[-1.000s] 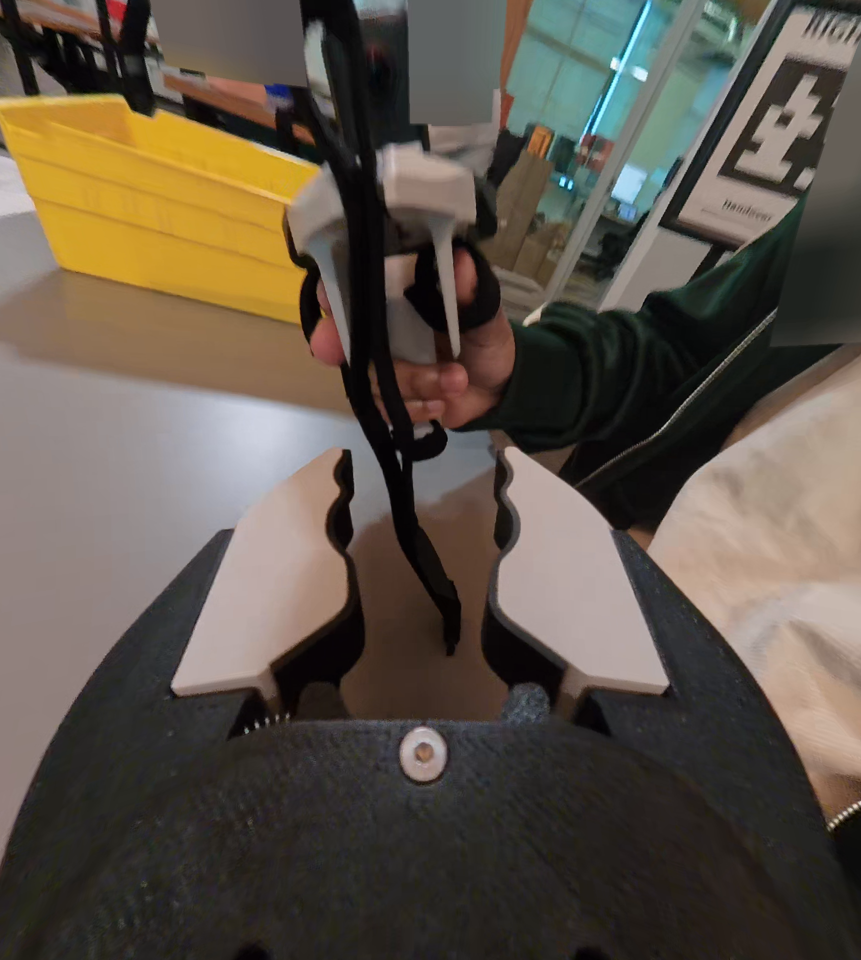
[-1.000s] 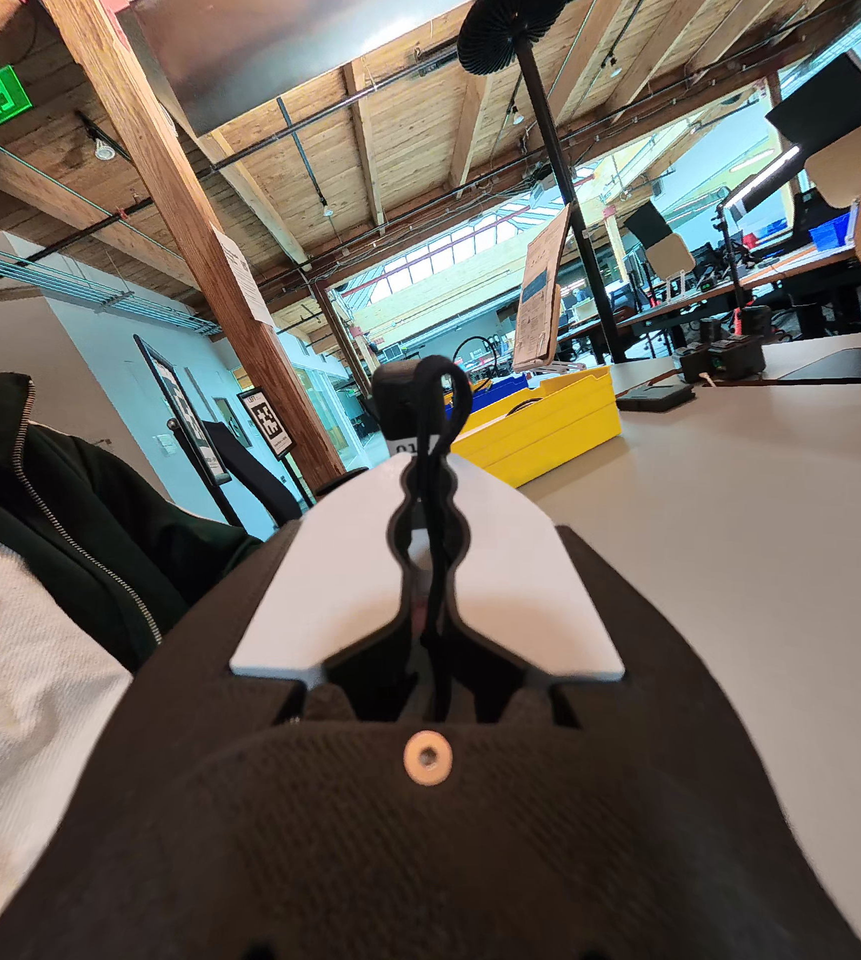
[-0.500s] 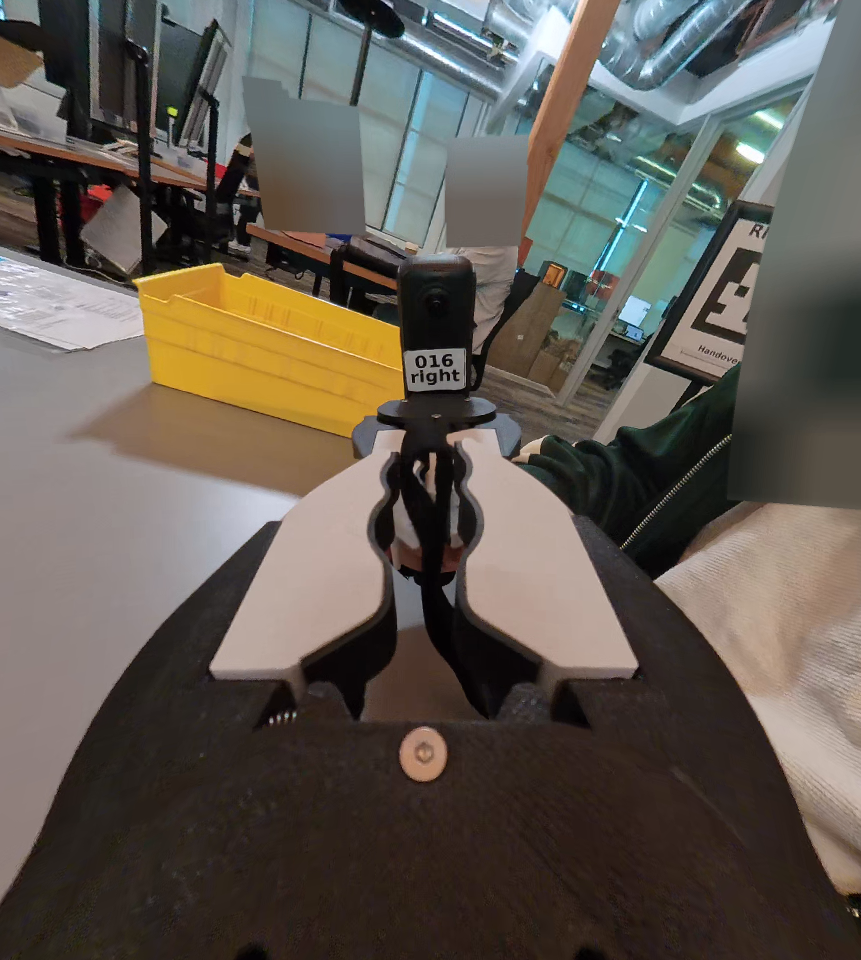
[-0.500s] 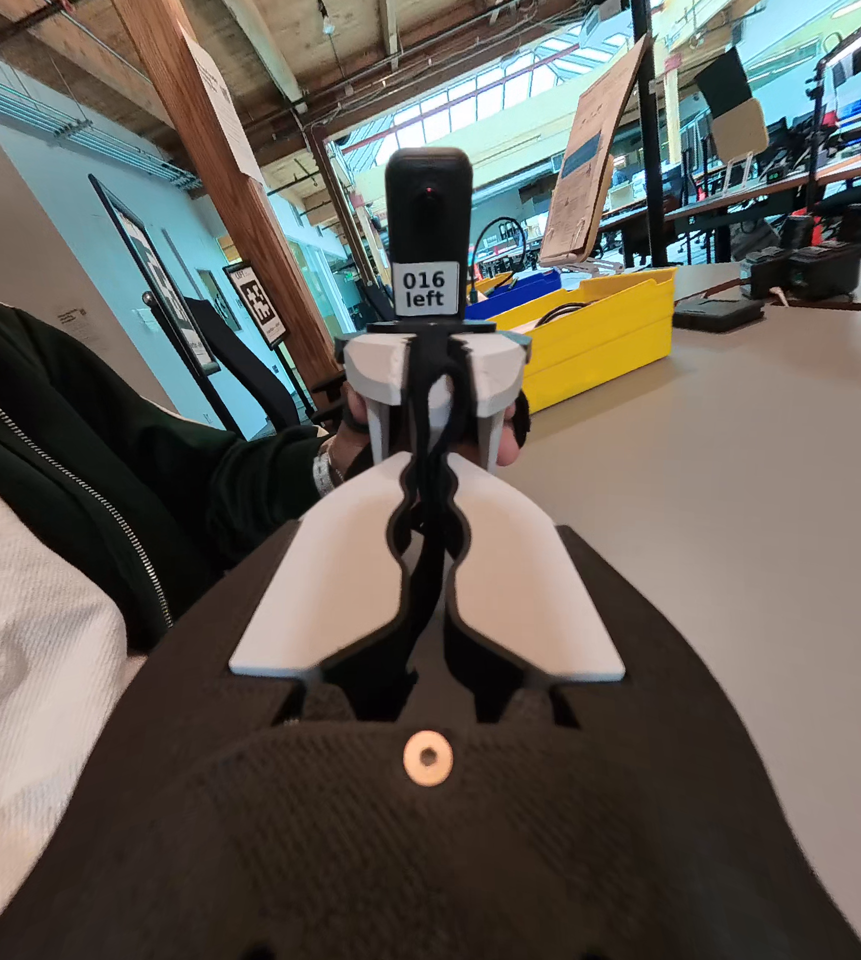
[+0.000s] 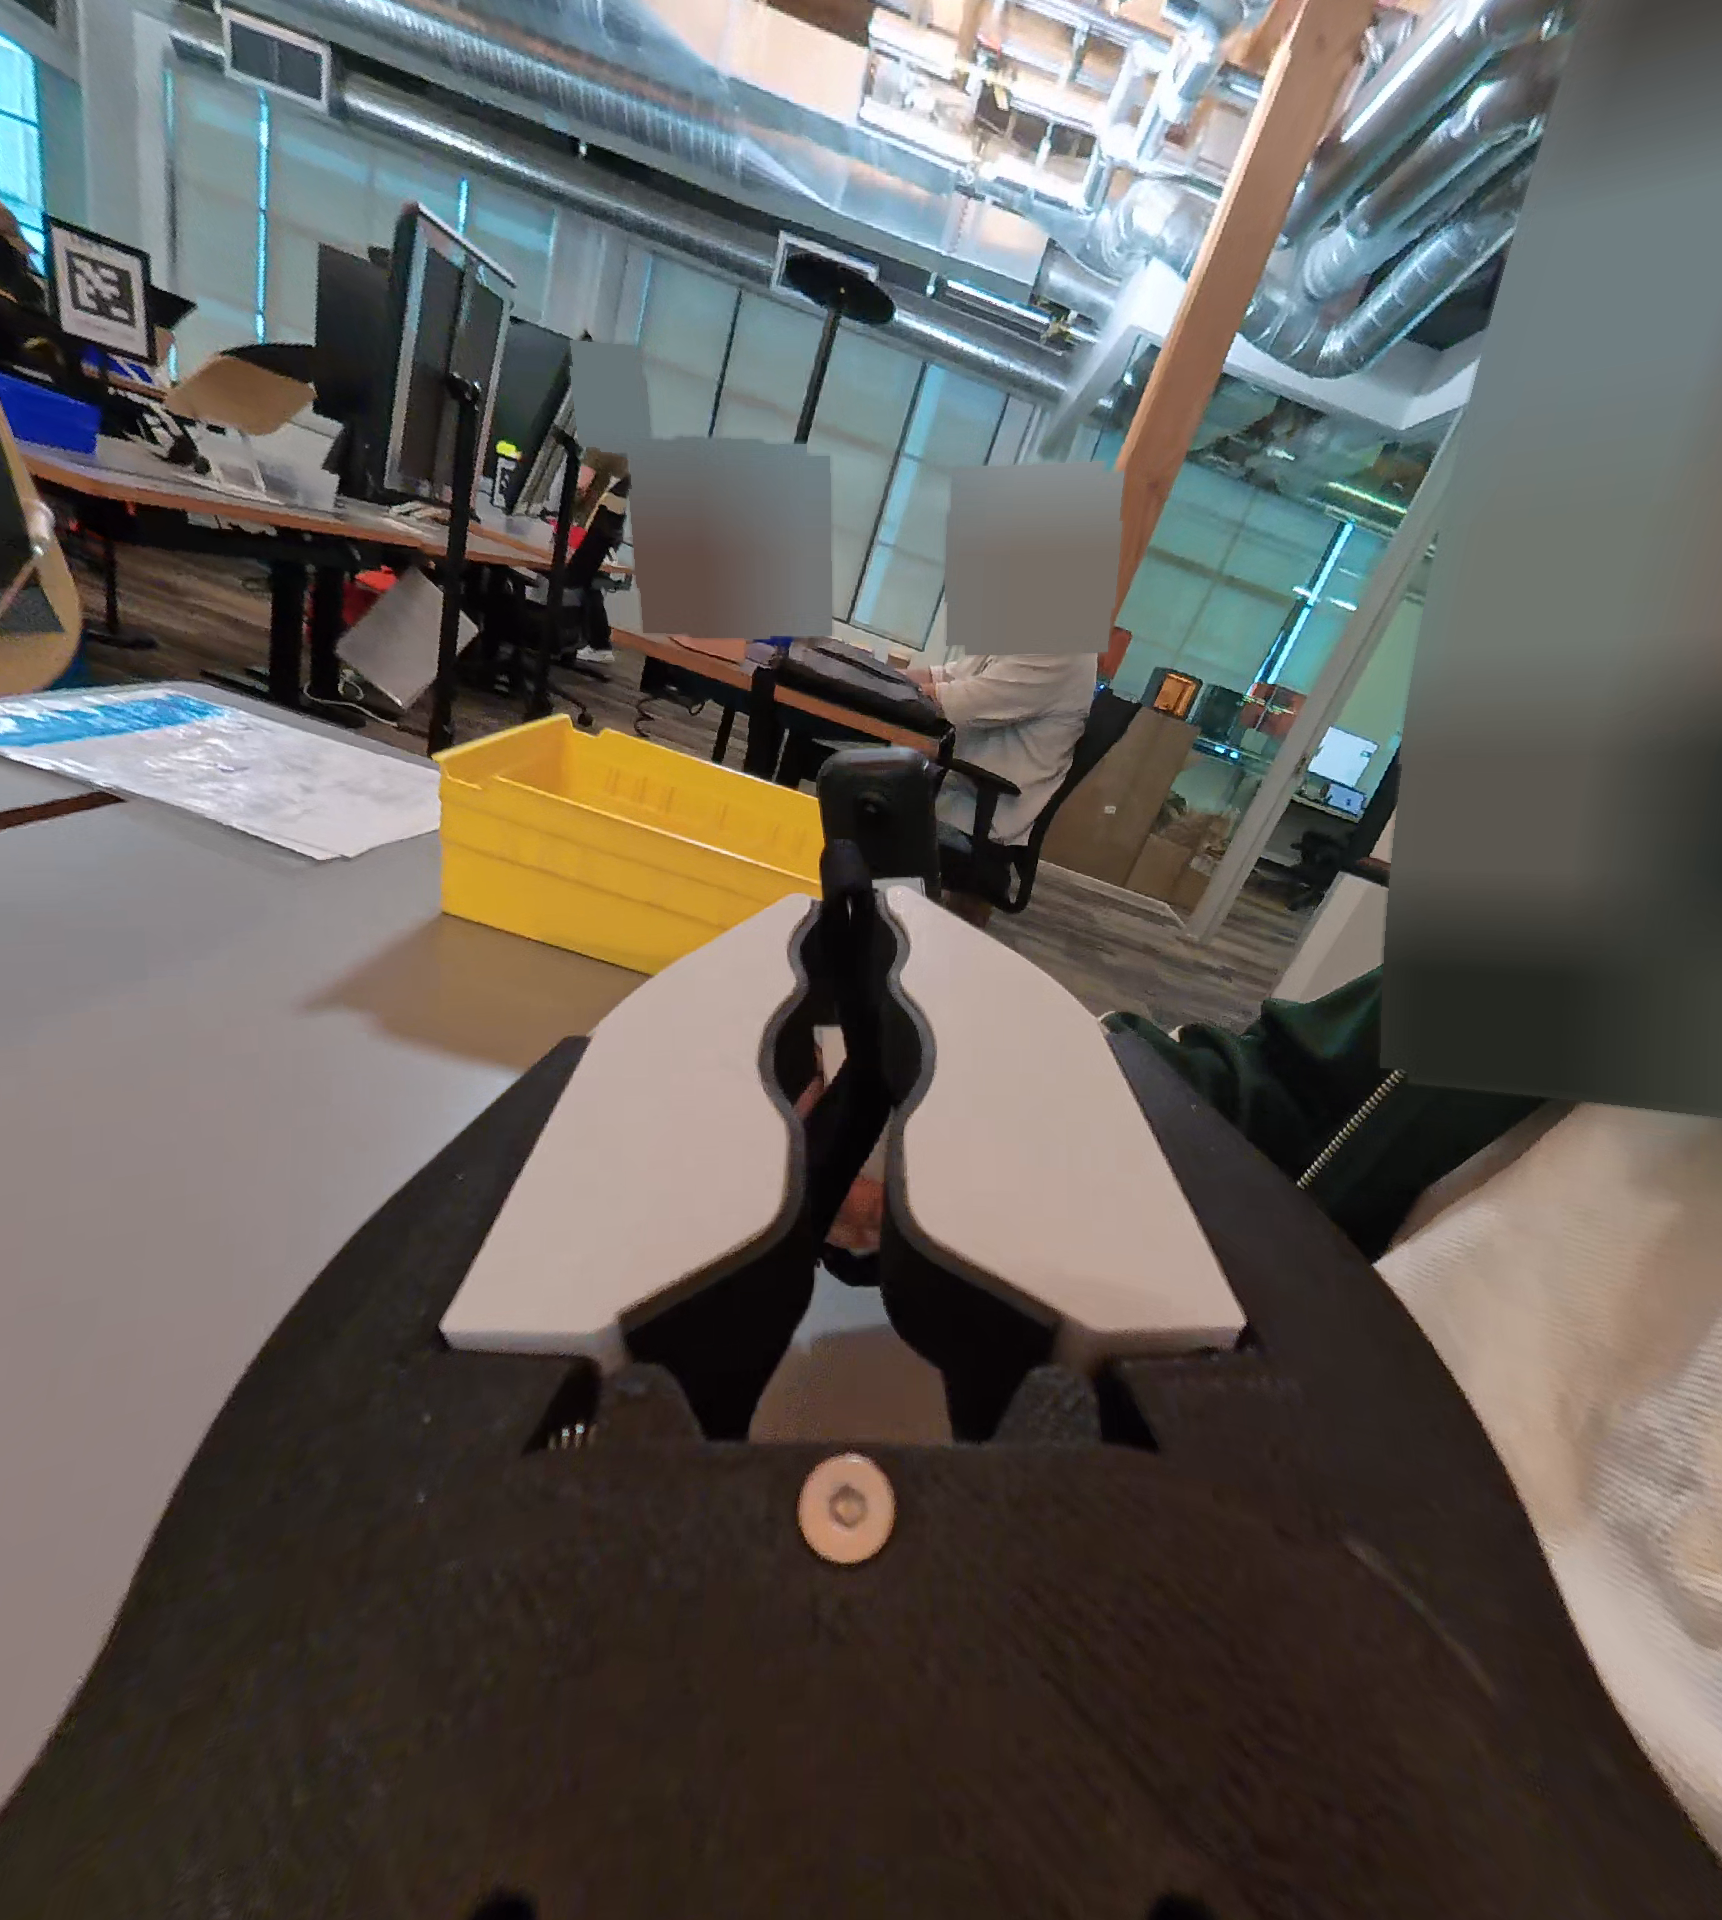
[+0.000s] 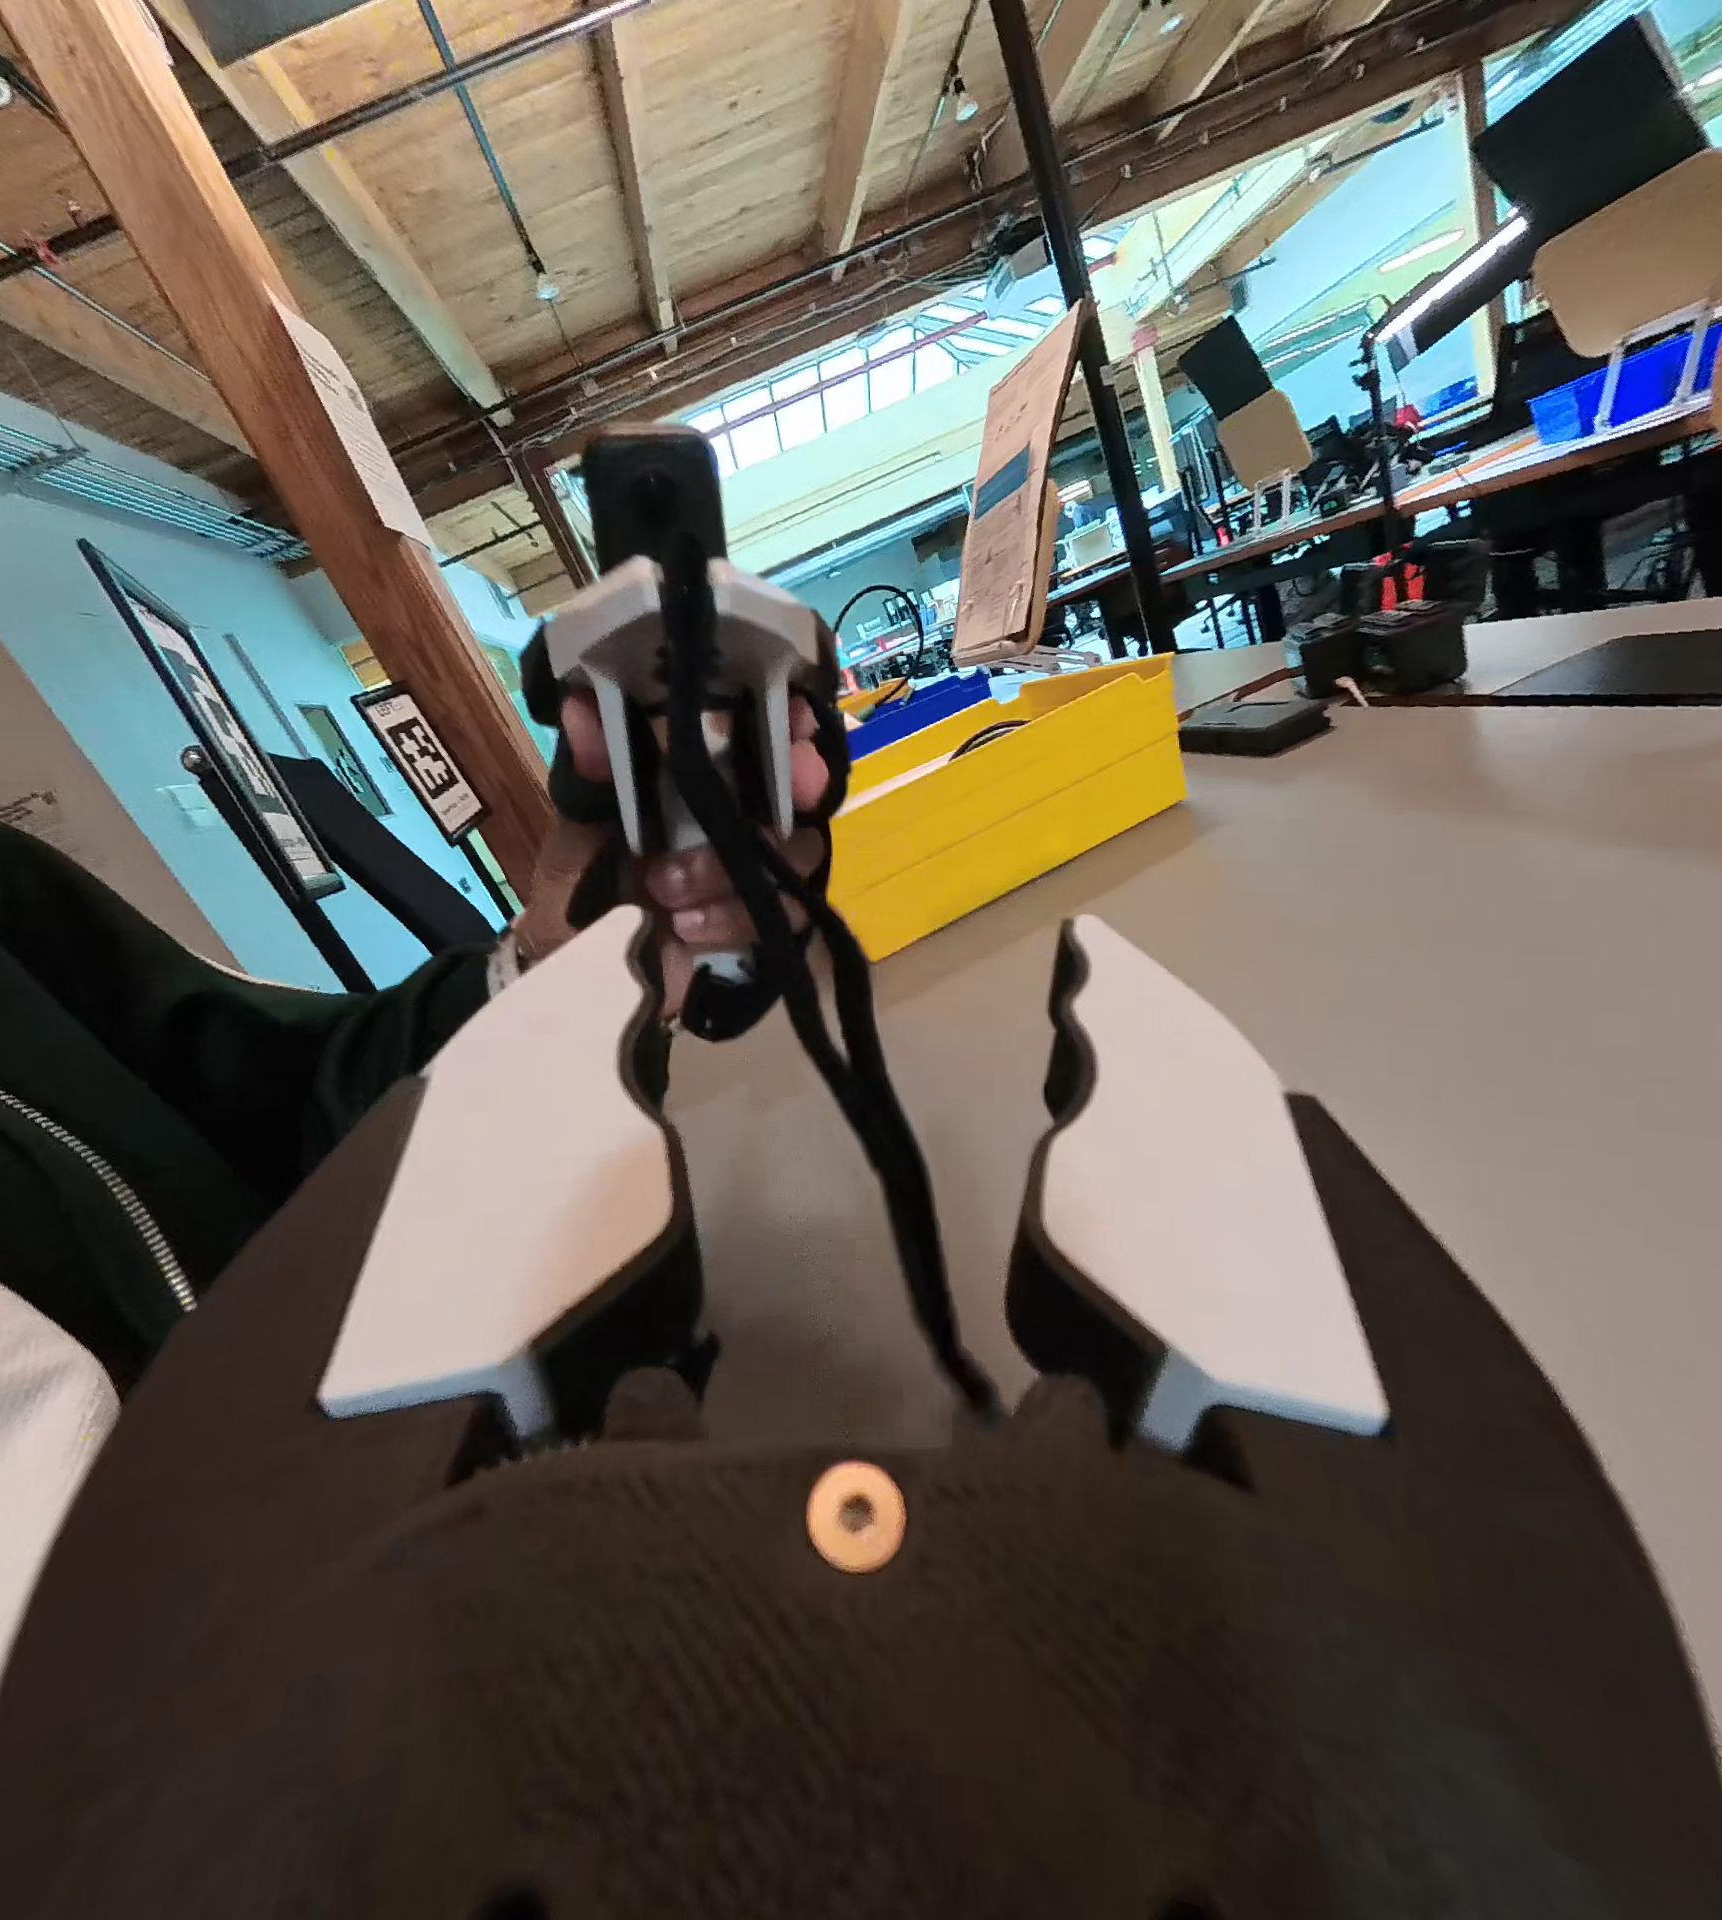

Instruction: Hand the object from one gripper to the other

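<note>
Left gripper [image 5: 849, 940] at centre frame, its 2 white wavy-edged fingers pressed together on the black woven cord [image 5: 841, 1091]. In the right wrist view, the right gripper [image 6: 849, 961] is spread wide; the cord's limp strands dangle between its fingers, untouched by either. Beyond, upper centre, a ribbed yellow plastic bin [image 5: 618, 847] sits on the smooth grey table [image 5: 161, 1091].
</note>
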